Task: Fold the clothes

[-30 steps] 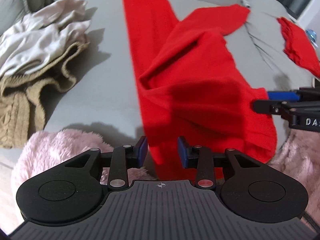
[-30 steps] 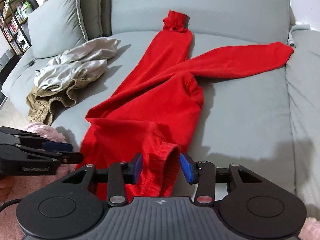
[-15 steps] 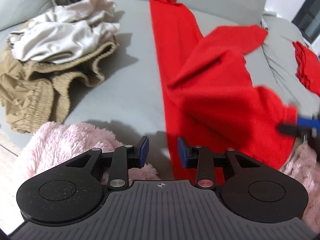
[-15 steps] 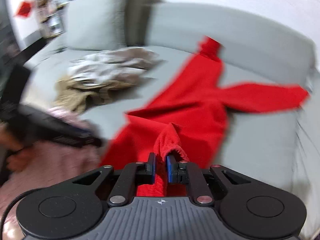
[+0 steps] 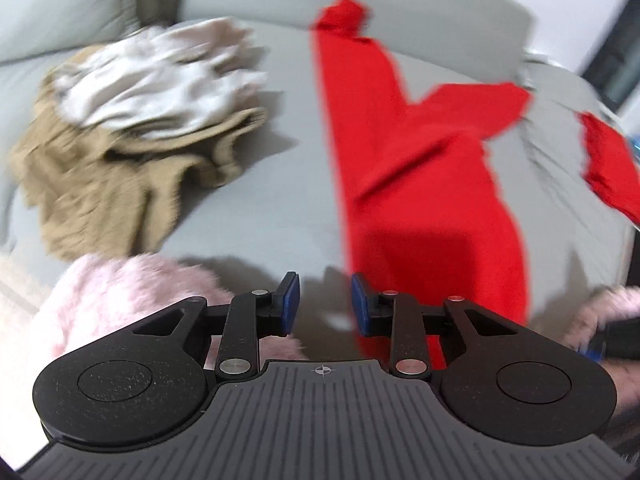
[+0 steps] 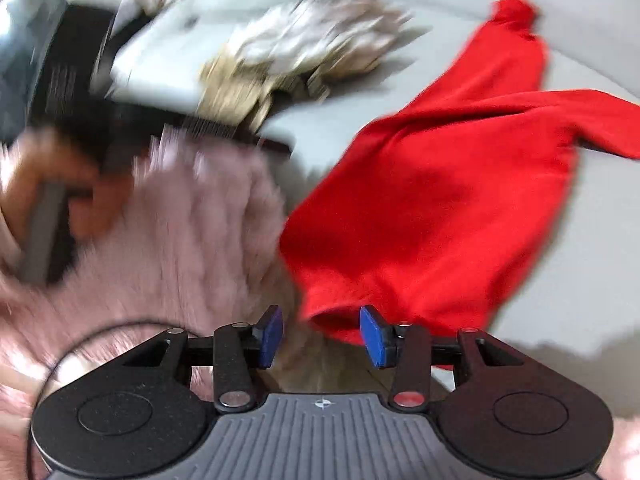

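A long red garment lies spread on the grey sofa seat, one sleeve thrown out to the right. My left gripper hovers at the seat's front edge, just left of the garment's lower end; its jaws are closing with nothing between them. In the right wrist view the red garment has its rolled lower edge just beyond my right gripper. Those jaws are opening and the blue pads do not press on the cloth.
A crumpled pile of white and tan clothes sits on the left of the seat. Pink fluffy fabric fills the near left in both views. Another red piece lies at the far right. A blurred hand shows at left.
My right gripper, pinched on the red edge half a second ago, has let it go and its jaws stand apart. Both grippers have pulled back and up. The left jaws have narrowed slightly.
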Tool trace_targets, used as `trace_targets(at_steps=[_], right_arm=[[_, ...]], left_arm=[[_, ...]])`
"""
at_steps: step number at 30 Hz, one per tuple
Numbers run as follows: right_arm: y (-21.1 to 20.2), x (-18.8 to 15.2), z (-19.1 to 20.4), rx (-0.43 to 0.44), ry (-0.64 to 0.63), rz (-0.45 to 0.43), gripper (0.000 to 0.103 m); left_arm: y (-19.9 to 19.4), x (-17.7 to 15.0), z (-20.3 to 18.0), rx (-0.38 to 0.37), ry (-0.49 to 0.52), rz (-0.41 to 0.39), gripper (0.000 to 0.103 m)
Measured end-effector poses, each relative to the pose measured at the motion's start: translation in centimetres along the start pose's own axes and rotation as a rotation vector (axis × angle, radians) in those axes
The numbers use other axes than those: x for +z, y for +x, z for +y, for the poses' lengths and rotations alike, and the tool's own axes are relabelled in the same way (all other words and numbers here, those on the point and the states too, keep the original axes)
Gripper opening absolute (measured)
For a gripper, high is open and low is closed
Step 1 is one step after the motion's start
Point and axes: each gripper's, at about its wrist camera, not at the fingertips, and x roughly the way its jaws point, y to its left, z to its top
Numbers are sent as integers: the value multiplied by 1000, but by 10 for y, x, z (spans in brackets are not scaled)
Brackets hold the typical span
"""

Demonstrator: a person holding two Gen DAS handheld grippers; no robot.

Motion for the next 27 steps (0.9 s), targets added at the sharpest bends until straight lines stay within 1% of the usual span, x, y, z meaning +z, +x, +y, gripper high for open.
trace_targets(at_steps=[2,3,4,5,6,7,8,11,13,14,15,17,18,19,20,22,23,24,25,27], right_arm=[[-14,2,-13,-32,40,-58,43],[-20,3,-18,-40,60,-83,39],[-22,2,-20,-47,72,-96,36],[-23,3,-23,-63,80,-112,31],[-18,4,-23,-79,71,-111,26],[-10,4,-22,-84,55,-103,23],[-1,5,-21,-91,42,-89,21],[34,0,-21,-136,25,13,21],[58,-3,-21,-165,14,80,21],[68,-5,-22,-179,12,113,20],[68,-9,-24,-184,21,130,19],[54,-7,-23,-165,22,102,20],[47,-1,-22,-163,18,76,21],[40,5,-21,-161,14,49,21],[33,12,-20,-159,13,22,21],[30,31,-21,-150,51,-24,21],[30,41,-23,-147,78,-44,25],[30,51,-25,-144,106,-65,34],[32,62,-27,-138,138,-83,37],[44,86,-41,-108,248,-102,37]], left_arm=[[0,0,-16,-42,57,15,29],[1,-1,-21,-52,75,22,29],[5,-3,-30,-63,113,48,29],[13,-6,-39,-59,160,93,29],[25,-9,-45,-22,193,146,29],[38,-13,-50,20,224,200,29],[45,-15,-51,46,229,223,29],[65,-13,-39,173,170,278,29],[73,-6,-20,242,65,312,30],[70,-3,-15,239,42,308,30],[69,-3,-14,236,38,304,31],[47,2,-11,189,22,174,31],[35,4,-10,163,14,106,35],[23,6,-8,138,6,38,42],[17,11,-8,117,9,-20,44],[15,17,-9,108,41,-67,46],[20,23,-11,101,80,-75,47],[26,29,-13,93,122,-81,47],[29,31,-14,88,132,-81,46],[45,39,-19,68,184,-87,46]])
